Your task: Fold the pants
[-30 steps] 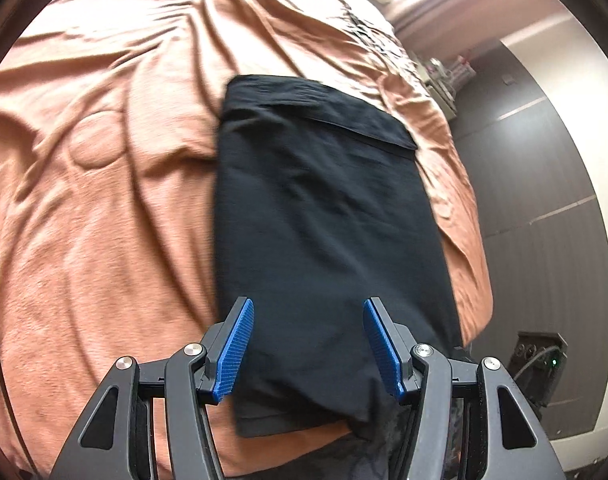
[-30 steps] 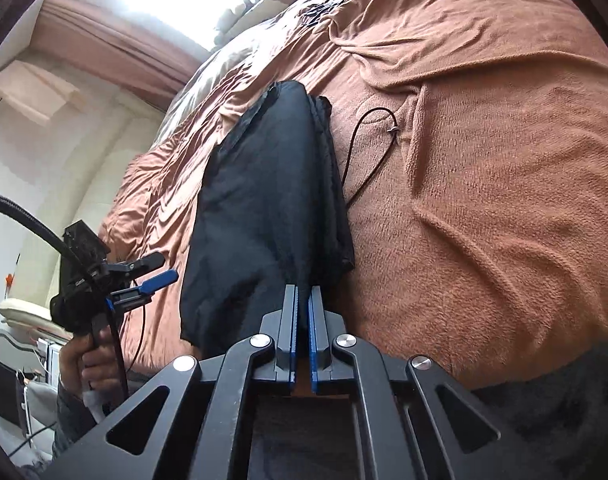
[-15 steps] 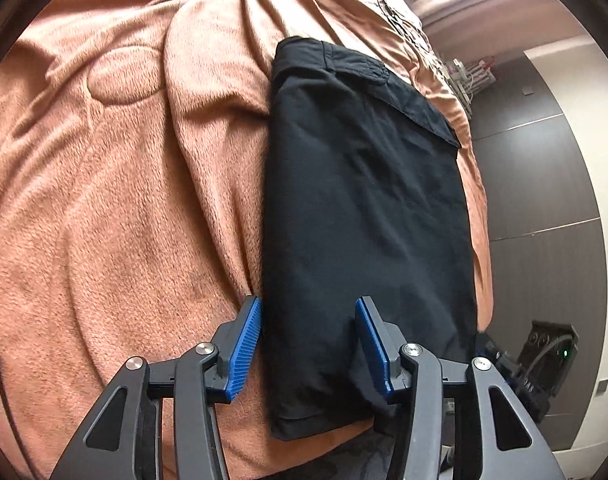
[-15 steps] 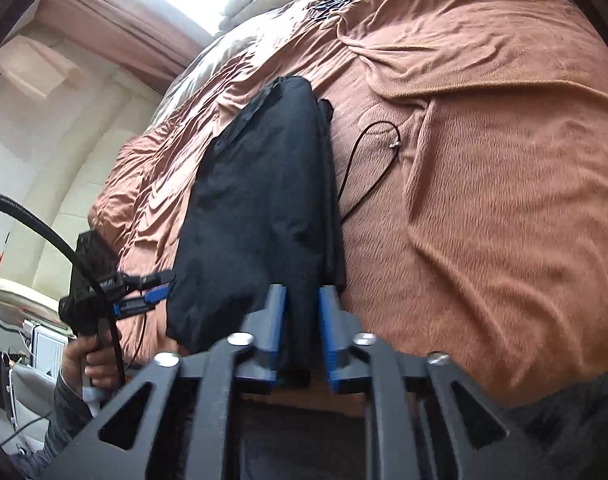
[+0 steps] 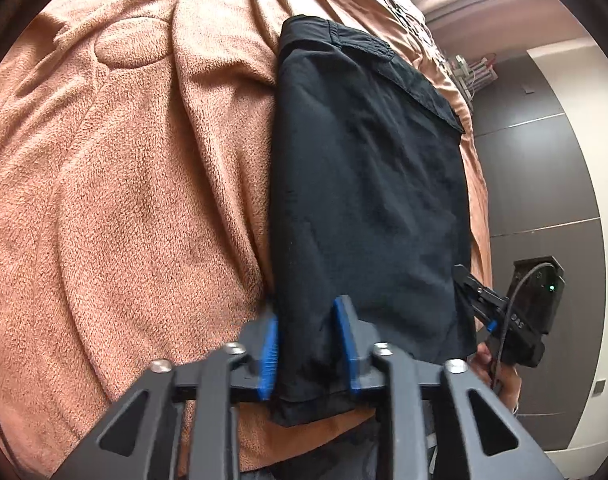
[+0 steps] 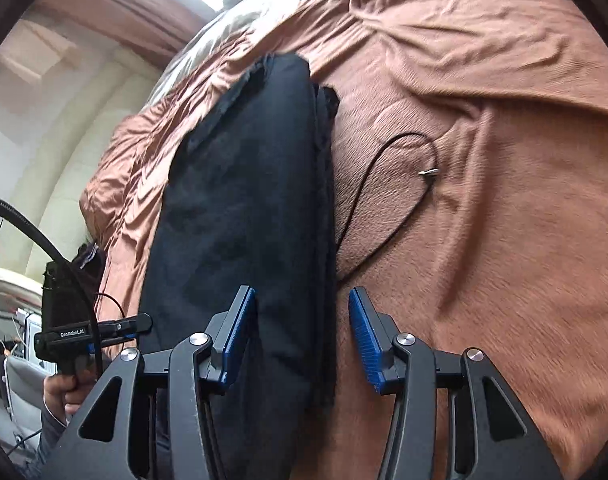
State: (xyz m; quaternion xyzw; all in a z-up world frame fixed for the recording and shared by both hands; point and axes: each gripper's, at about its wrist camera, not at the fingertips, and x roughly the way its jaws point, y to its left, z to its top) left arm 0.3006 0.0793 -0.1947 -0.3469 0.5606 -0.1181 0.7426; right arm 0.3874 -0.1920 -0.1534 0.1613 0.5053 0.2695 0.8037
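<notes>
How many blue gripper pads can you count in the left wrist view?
3: two on the left gripper around the pants' near edge, one barely showing on the right gripper at right; its other pad is hidden.

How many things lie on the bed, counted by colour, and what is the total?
Black: 2, the folded pants and a thin cord beside them.
Brown: 1, the blanket under both.
Total: 3
</notes>
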